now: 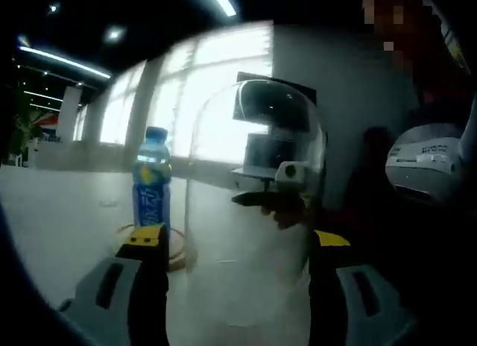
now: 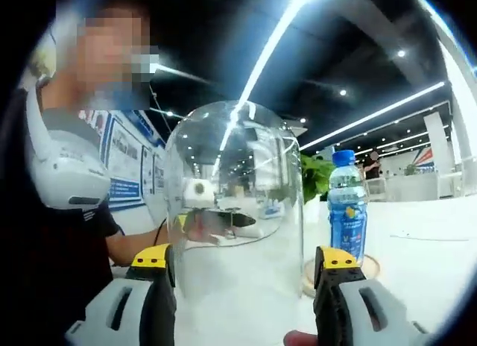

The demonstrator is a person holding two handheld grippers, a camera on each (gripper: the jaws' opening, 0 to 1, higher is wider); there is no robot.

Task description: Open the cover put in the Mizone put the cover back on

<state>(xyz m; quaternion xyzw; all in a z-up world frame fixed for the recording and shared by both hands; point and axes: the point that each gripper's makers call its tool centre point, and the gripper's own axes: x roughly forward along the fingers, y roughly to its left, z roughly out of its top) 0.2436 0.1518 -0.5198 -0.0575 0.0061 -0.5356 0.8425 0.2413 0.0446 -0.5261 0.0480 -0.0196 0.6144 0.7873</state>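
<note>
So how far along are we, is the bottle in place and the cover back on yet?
Done: the glass dome cover is off, and the Mizone bottle stands upright on the round wooden base. In hand: the left gripper and right gripper hold the cover between them, beside the bottle. Left: lower the cover over the bottle onto the base and release.

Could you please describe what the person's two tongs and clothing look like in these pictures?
Both the left tongs and the right tongs have grey jaw bodies with dark slots, black inner faces and yellow tips. The person wears a black short-sleeved top.
</note>
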